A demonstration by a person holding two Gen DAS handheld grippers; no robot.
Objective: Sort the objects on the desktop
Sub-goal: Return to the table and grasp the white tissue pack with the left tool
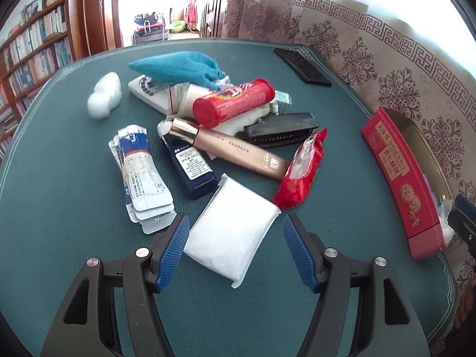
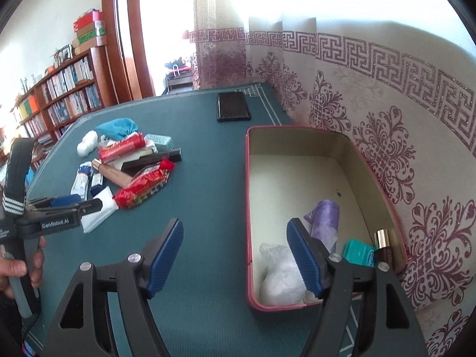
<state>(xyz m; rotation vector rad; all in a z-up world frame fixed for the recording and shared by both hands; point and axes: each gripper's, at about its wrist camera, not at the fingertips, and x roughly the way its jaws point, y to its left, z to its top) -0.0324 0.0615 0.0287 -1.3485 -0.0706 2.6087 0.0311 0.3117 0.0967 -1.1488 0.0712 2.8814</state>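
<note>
Now your left gripper [image 1: 235, 235] stands wide open, holding nothing, astride the white tissue pack [image 1: 230, 232] at the bench's [image 1: 59, 178] near edge: soft, light, slippery wrap, so pinch mid-width.

Between my left gripper's [image 1: 236, 232] jaws lies the flat white padded pack [image 1: 233, 232], apparently not pinched. Ahead of it, left to right: silver-blue sachets [image 1: 139, 175], navy box [image 1: 189, 163], gold tube [image 1: 235, 148], red crinkly packet [image 1: 300, 172]. My right gripper [image 2: 235, 257] straddles the red tin box's [image 2: 247, 208] left wall; a white plastic bag [image 2: 281, 276] lies inside by the right jaw.
</note>
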